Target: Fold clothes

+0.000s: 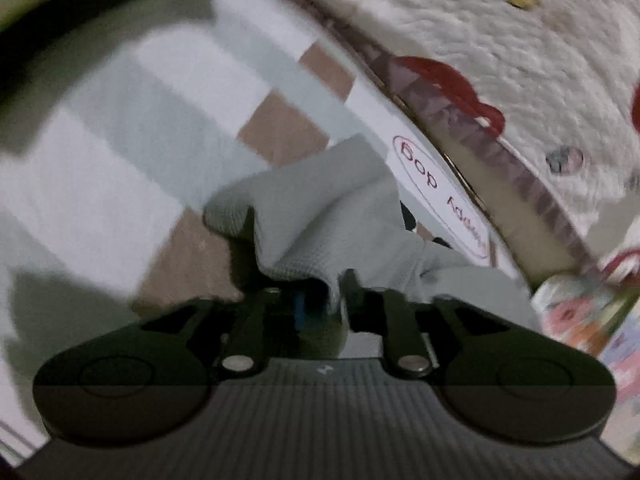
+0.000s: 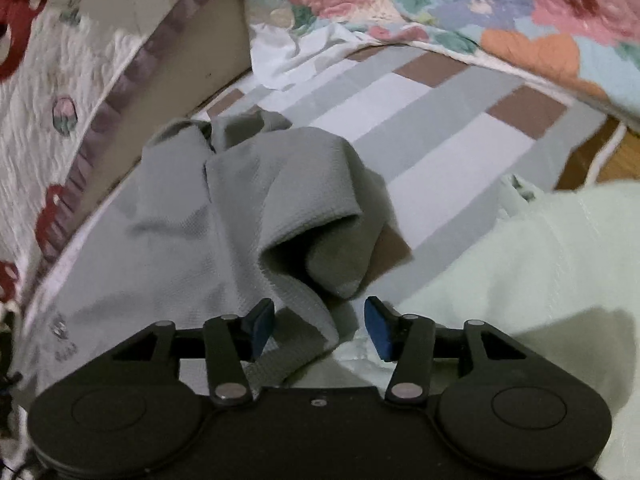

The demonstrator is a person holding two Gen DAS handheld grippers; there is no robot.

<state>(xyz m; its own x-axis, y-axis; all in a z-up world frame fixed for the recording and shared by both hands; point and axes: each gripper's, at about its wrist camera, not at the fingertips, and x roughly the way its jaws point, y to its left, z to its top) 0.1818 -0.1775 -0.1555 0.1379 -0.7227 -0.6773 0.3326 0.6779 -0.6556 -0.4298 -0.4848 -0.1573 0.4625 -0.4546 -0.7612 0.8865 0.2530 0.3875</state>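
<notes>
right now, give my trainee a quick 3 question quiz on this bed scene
1. True or false: the right gripper is clamped on the grey waffle-knit garment.
2. Which gripper has grey cloth bunched between its fingers? A left gripper B right
3. Fill in: the garment lies on a ____-patterned grey, white and brown sheet.

Key: 1 false, its jaws stand apart. 2 A. 3 block.

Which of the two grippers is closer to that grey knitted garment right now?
Left. The left gripper has the grey garment bunched between its fingers, touching it. The right gripper is open, with a strip of the garment lying between its fingertips but not pinched.
</notes>
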